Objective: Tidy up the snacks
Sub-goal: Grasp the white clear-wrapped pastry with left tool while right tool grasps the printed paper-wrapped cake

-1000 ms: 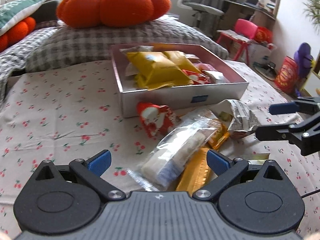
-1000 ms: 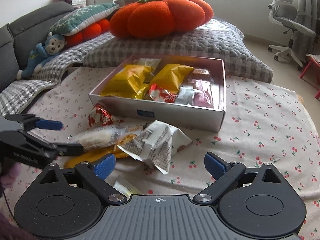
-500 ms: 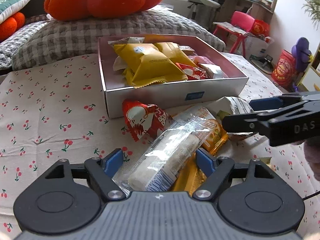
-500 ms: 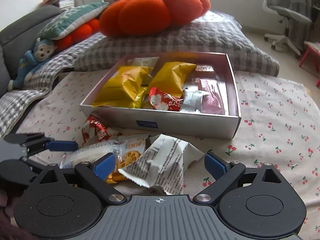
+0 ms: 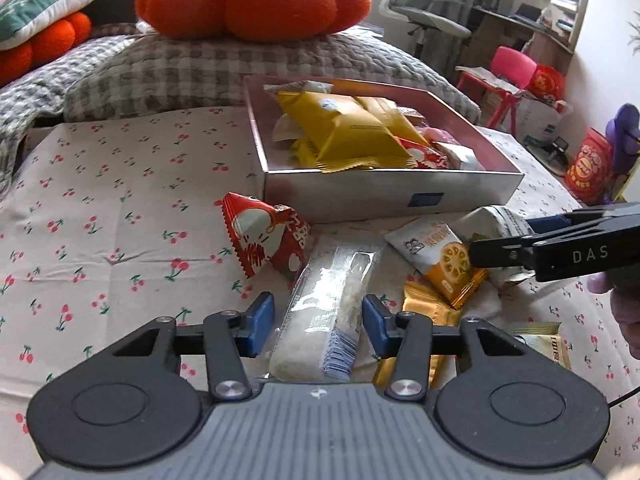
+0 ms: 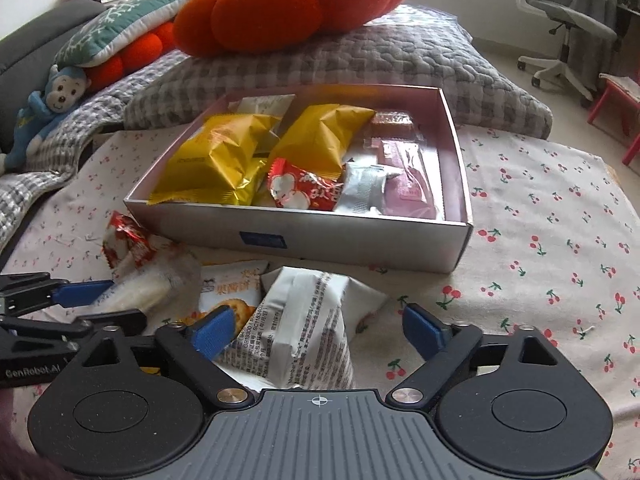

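A clear-wrapped white snack bar (image 5: 332, 308) lies between the blue pads of my left gripper (image 5: 318, 328). The jaws are closing and stand just off its sides. A white printed packet (image 6: 308, 320) sits between the pads of my right gripper (image 6: 318, 332). These jaws are closing too, with a wide gap on the right. The silver box (image 6: 296, 236) behind holds yellow, red, silver and pink packets. A red packet (image 5: 268, 240), an orange biscuit packet (image 5: 440, 256) and a gold packet (image 5: 424, 304) lie loose on the cloth. The right gripper (image 5: 504, 238) shows at the right of the left wrist view.
A cherry-print cloth (image 5: 120, 200) covers the surface. An orange pumpkin cushion (image 6: 288, 4) rests on a grey checked quilt (image 6: 360, 60) behind the box. A blue monkey toy (image 6: 44, 112) sits far left. An office chair (image 6: 568, 20) and a red stool (image 5: 508, 76) stand beyond.
My left jaws have narrowed from wide apart to close around the clear-wrapped bar. My right gripper has come forward and down over the white printed packet, with its jaws narrowing a little.
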`<state>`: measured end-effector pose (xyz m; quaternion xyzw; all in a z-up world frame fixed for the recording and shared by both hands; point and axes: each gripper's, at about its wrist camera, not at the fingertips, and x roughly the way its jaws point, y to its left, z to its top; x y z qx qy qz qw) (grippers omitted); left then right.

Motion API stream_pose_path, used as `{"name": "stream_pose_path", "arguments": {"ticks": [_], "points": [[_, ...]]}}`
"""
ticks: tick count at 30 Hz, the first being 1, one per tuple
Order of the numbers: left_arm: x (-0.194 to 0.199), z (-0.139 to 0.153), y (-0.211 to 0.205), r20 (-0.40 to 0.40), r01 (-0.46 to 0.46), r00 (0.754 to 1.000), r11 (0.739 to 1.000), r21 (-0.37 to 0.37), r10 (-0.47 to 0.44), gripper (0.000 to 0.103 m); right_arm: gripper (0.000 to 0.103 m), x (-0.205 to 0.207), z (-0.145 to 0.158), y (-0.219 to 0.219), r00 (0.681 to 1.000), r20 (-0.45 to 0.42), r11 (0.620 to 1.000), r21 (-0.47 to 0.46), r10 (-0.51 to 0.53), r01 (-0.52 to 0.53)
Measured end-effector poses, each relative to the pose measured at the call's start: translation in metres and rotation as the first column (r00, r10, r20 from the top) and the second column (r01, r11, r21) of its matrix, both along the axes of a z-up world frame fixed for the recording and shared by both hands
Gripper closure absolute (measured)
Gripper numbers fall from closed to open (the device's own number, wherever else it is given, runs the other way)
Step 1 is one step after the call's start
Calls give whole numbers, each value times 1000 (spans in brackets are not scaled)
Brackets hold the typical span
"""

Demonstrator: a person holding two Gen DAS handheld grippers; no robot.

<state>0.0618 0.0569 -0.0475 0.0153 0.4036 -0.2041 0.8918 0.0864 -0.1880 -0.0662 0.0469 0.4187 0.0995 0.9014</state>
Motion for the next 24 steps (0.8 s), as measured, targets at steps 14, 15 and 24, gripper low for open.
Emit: {"name": "stream_pose_path", "arguments": {"ticks": [14, 15, 24], "points": [[3, 5, -8, -46, -52, 998, 999, -7, 51, 70, 56, -1, 7, -12, 999, -17, 999, 15, 32, -31], [4, 6, -9, -52, -52, 997, 999, -5, 52, 71, 56, -1, 7, -12, 999, -22, 999, 14, 30, -30], [3, 15, -10, -73, -54, 996, 999, -6, 54, 82, 59, -9, 18, -17, 1000, -7, 1000, 15, 21, -21]]}}
